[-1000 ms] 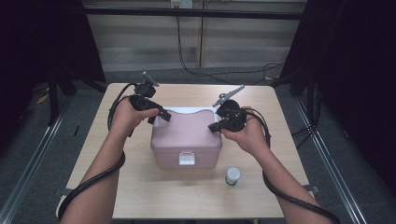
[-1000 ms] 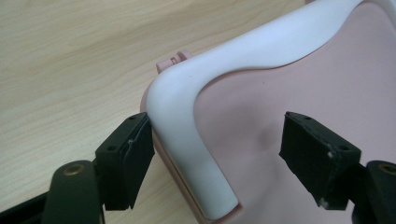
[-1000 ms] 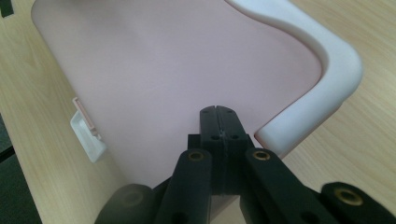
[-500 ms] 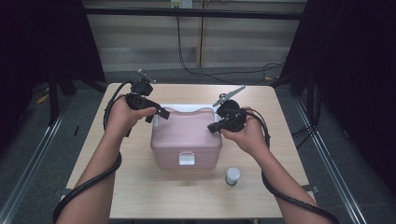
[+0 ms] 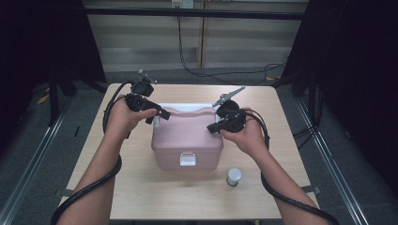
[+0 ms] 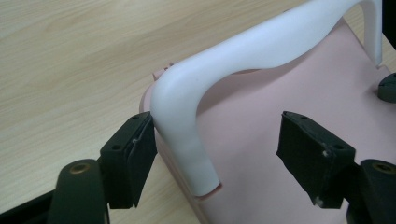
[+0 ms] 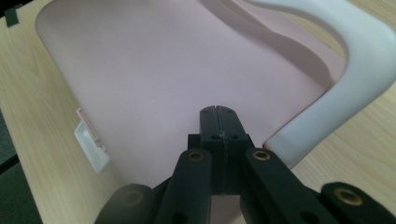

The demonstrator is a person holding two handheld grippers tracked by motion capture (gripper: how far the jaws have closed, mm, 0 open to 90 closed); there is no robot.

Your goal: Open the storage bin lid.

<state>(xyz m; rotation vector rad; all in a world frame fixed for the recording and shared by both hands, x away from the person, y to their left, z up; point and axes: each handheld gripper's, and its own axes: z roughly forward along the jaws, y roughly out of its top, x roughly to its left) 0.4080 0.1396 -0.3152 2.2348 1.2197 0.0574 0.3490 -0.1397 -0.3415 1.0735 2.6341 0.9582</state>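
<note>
The pink box (image 5: 187, 140) sits mid-worktop (image 5: 141, 197), its white handle (image 6: 243, 51) lying back over the lid. The handle's end is straddled by the left gripper (image 6: 217, 154), whose parted jaws have just been closing, one pad touching it; it should be squeezed squarely before lifting. The lid is pressed by the right gripper (image 7: 218, 122), jaws together. Right of the box's front stands a small jar (image 5: 233, 176). Beyond the box, dark curtains and cables are seen.

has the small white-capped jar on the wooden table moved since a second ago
No. The small white-capped jar sits at the same spot by the front right corner of the pink plastic box as before.
</note>
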